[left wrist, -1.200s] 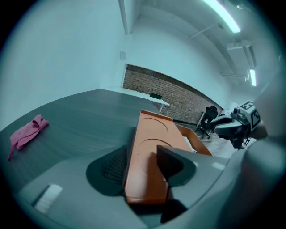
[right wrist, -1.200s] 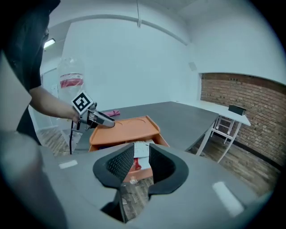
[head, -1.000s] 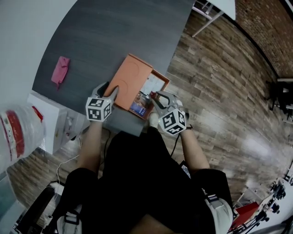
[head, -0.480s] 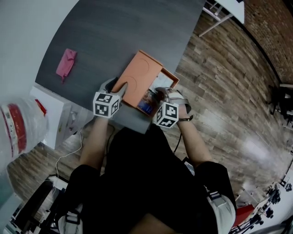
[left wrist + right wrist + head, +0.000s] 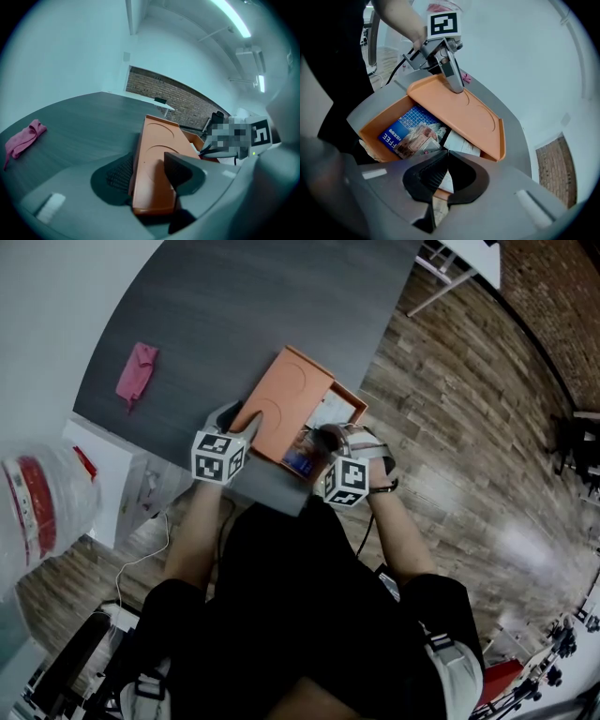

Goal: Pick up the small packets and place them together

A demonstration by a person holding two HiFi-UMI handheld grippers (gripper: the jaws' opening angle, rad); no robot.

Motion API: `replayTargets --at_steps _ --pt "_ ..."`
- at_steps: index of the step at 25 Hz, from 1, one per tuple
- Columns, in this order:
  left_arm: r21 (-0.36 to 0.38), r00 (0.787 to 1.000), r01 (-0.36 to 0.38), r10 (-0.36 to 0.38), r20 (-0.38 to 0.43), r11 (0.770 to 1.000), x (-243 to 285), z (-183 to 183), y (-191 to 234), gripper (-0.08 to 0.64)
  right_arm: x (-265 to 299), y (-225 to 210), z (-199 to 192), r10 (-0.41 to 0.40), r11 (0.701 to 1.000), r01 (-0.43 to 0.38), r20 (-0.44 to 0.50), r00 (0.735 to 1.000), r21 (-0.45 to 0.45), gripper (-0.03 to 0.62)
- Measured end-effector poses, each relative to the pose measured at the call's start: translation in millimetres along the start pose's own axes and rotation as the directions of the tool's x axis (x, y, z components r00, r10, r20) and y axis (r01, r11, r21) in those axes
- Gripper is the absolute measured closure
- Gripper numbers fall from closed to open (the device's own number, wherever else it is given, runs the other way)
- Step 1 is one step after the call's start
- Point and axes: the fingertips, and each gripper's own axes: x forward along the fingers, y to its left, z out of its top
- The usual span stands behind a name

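— Dark grey table, wooden floor beside it. What does the left gripper hold?
— It is clamped on the orange lid, which sits partly off the orange box.
— And the right gripper?
— Its jaws have just been closing; the tips meet over the small packets lying inside the box. Whether the white packet is pinched, I cannot tell.

Head view looks steeply down from above onto a dark grey tabletop and a flat orange plastic box lid. Both gripper views sit close, facing that shared lid from opposite sides.
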Motion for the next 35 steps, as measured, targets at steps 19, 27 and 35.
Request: replayTargets --at_steps 19,27,35 --pt "-0.045 0.982 -0.151 0.155 0.112 0.988 -24 27 -1 0.354 -82 -43 4 -0.095 0.994 0.101 0.179 0.979 -0.027 0.589" --pt "-0.133 0.958 -0.205 0.227 0.175 0.970 -53 31 -9 0.354 -93 -97 19 -0.167 0.984 0.178 0.256 0.952 -0.022 0.589" --pt "-0.207 0.934 -0.251 0.293 0.204 0.946 -87 19 -2 0.356 -59 -144 52 -0.226 0.970 0.241 0.274 0.935 -0.020 0.588"
